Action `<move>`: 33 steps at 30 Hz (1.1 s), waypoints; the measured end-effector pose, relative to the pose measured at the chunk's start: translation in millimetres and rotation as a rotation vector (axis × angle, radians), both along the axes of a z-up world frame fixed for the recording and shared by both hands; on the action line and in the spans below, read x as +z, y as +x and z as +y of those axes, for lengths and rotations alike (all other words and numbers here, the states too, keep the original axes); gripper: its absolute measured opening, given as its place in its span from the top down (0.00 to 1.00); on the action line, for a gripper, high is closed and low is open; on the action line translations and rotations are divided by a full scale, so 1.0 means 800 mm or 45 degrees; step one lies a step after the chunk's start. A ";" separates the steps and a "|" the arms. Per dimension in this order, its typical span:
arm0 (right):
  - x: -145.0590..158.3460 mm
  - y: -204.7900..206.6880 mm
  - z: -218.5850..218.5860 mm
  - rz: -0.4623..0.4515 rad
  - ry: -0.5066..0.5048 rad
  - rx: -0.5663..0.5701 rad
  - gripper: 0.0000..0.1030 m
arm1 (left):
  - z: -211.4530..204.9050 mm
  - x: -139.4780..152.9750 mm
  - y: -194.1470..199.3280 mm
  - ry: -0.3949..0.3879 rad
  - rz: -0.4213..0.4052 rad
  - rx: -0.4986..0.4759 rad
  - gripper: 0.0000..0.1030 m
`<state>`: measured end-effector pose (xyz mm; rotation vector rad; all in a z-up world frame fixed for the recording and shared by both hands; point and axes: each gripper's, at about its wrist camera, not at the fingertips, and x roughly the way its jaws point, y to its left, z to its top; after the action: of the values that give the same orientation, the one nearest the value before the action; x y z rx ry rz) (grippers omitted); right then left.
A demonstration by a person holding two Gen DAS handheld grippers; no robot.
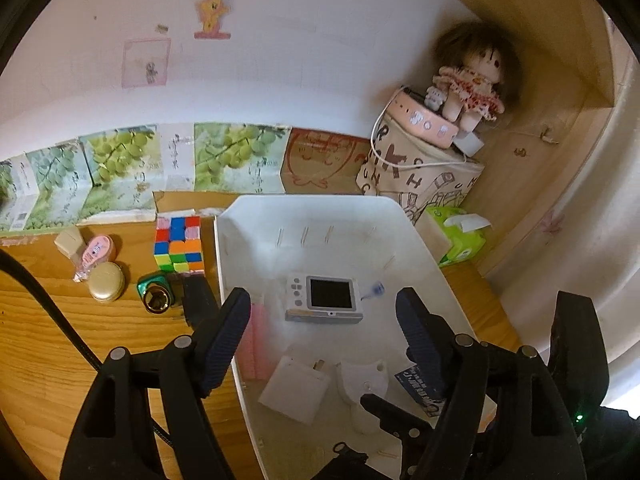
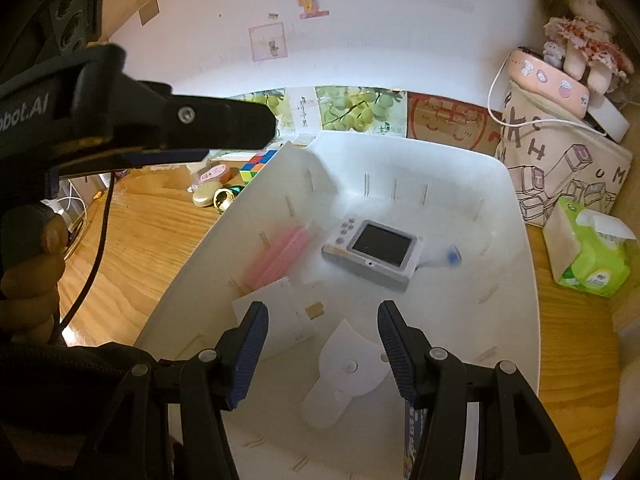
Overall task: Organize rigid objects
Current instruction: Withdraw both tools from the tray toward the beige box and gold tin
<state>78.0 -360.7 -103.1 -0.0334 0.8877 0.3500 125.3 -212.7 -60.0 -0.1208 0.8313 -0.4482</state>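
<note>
A white plastic bin [image 1: 408,236] [image 2: 516,208] stands on the wooden desk. In it lie a small white camera with a dark screen [image 1: 325,300] [image 2: 374,248], a blurred pink item [image 1: 256,344] [image 2: 280,252], a white square charger [image 1: 294,388], a white cat-shaped piece [image 2: 352,364] and a small blue-capped thing [image 2: 452,258]. My left gripper [image 1: 324,296] hovers open above the camera, touching nothing. My right gripper [image 2: 322,308] hangs open over the charger and the cat-shaped piece, with nothing between its pads. Left of the bin sits a Rubik's cube [image 1: 179,244] [image 2: 256,168].
On the desk left of the bin lie a green-and-gold trinket [image 1: 156,294], a gold round case [image 1: 106,286], a pink tape dispenser [image 1: 98,254] and a beige block [image 1: 70,242]. A printed canvas bag [image 1: 420,176] with a doll [image 1: 476,80] and a green tissue pack [image 1: 460,236] stand right.
</note>
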 end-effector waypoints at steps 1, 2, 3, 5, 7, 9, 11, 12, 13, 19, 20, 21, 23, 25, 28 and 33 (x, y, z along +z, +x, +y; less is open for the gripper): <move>0.002 -0.003 0.000 -0.006 -0.001 -0.006 0.39 | 0.001 0.002 -0.003 -0.002 -0.012 0.000 0.24; 0.004 -0.007 0.000 -0.012 -0.002 -0.014 0.39 | 0.003 0.005 -0.007 -0.005 -0.022 -0.002 0.24; 0.005 -0.011 0.000 -0.016 -0.003 -0.019 0.39 | 0.004 0.007 -0.010 -0.007 -0.030 -0.004 0.24; 0.009 -0.016 0.001 -0.024 -0.006 -0.034 0.38 | 0.007 0.011 -0.016 -0.011 -0.045 -0.005 0.24; 0.011 -0.021 0.003 -0.030 -0.008 -0.047 0.35 | 0.012 0.015 -0.021 -0.020 -0.058 -0.007 0.24; 0.013 -0.027 0.005 -0.033 -0.009 -0.056 0.33 | 0.018 0.018 -0.026 -0.033 -0.067 -0.004 0.24; 0.013 -0.030 0.009 -0.028 -0.012 -0.063 0.32 | 0.024 0.019 -0.029 -0.045 -0.069 -0.004 0.24; 0.014 -0.032 0.011 -0.028 -0.014 -0.068 0.32 | 0.027 0.020 -0.031 -0.052 -0.070 -0.004 0.24; 0.015 -0.034 0.013 -0.028 -0.016 -0.074 0.31 | 0.030 0.021 -0.032 -0.058 -0.070 -0.005 0.24; 0.019 -0.044 0.032 -0.037 -0.016 -0.104 0.28 | 0.055 0.021 -0.038 -0.072 -0.061 -0.016 0.24; 0.019 -0.045 0.037 -0.037 -0.016 -0.108 0.28 | 0.061 0.020 -0.039 -0.074 -0.057 -0.014 0.24; 0.020 -0.047 0.043 -0.040 -0.016 -0.112 0.28 | 0.068 0.020 -0.039 -0.075 -0.051 -0.011 0.24; 0.023 -0.049 0.053 -0.055 -0.012 -0.118 0.28 | 0.081 0.018 -0.040 -0.076 -0.036 -0.005 0.24; 0.027 -0.052 0.064 -0.083 -0.013 -0.135 0.28 | 0.092 0.017 -0.040 -0.073 -0.022 0.000 0.24; 0.036 -0.056 0.080 -0.131 0.001 -0.165 0.28 | 0.114 0.015 -0.040 -0.067 -0.011 0.017 0.24; 0.044 -0.055 0.107 -0.167 0.030 -0.220 0.28 | 0.153 0.012 -0.036 -0.082 0.013 0.049 0.24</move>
<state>34.0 -274.9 -67.9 0.0418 0.7503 0.1946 96.1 -90.4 -50.2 -0.1988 0.8233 -0.4386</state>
